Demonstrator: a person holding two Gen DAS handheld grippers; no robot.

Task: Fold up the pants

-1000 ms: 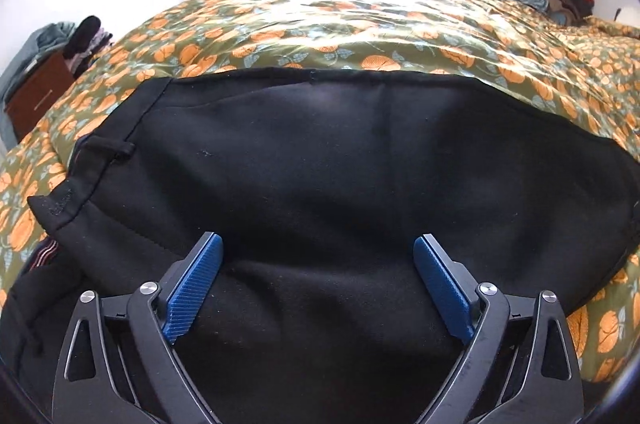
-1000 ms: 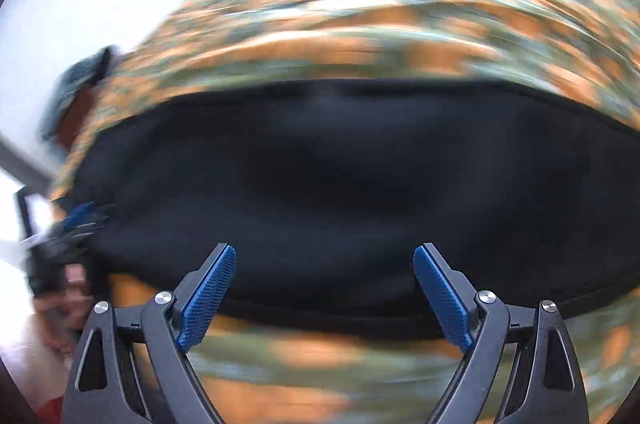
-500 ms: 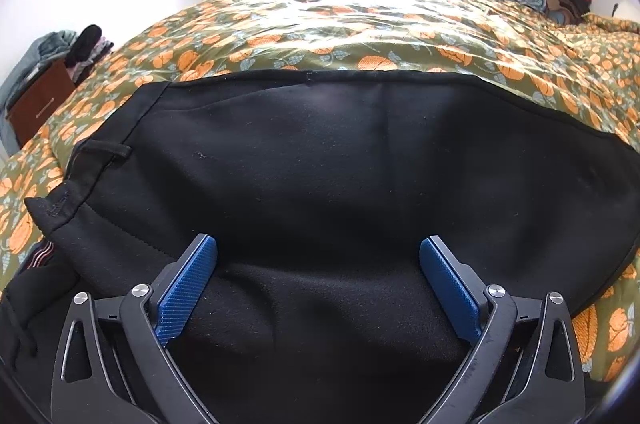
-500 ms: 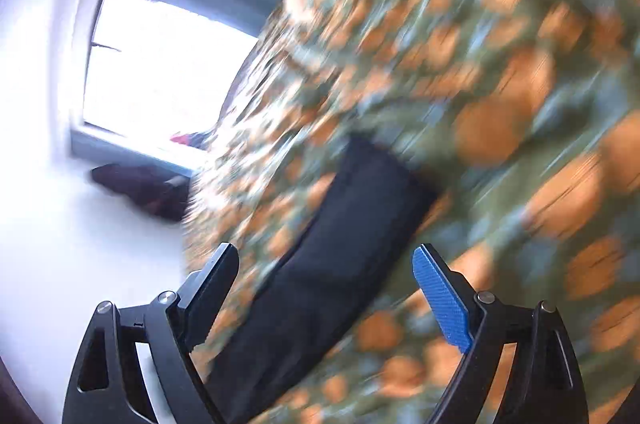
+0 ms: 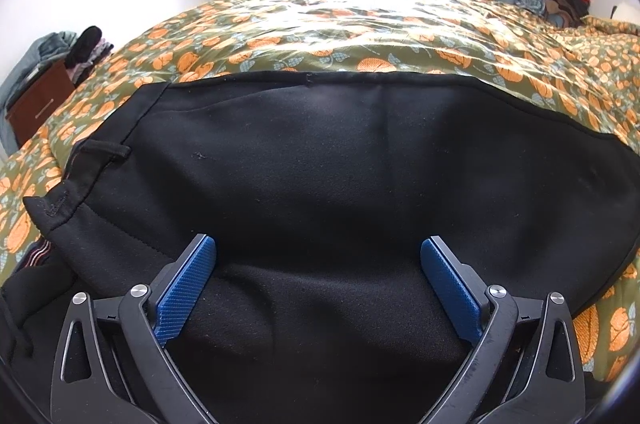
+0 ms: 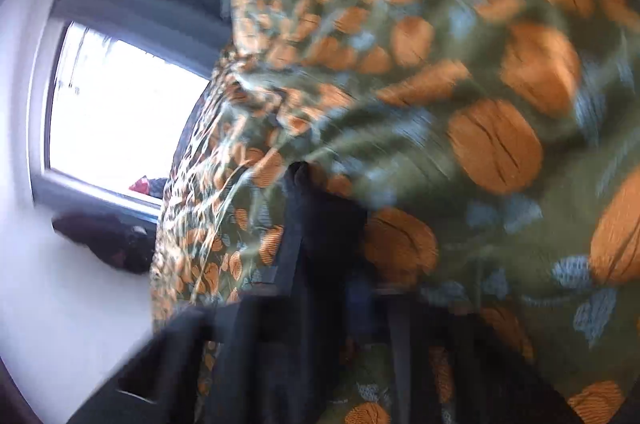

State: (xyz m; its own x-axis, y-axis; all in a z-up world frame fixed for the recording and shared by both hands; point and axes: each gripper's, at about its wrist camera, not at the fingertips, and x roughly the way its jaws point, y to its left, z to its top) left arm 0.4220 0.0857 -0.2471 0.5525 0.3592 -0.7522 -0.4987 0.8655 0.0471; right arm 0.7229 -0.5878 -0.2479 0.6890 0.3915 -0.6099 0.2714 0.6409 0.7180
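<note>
R claw (image 6: 336,304) blurred, closed on pants (image 6: 320,220) | bedspread (image 6: 500,96) behind

Matt black cloth pants (image 5: 340,164); sheeny printed bedspread (image 5: 360,24); ribbed fingers (image 5: 186,288)

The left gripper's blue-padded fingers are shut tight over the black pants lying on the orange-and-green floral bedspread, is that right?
Not quite. In the left wrist view the left gripper is open: its blue-padded fingers stand wide apart, with nothing pinched between them. The rest holds: the black pants lie spread on the orange-and-green floral bedspread.
</note>
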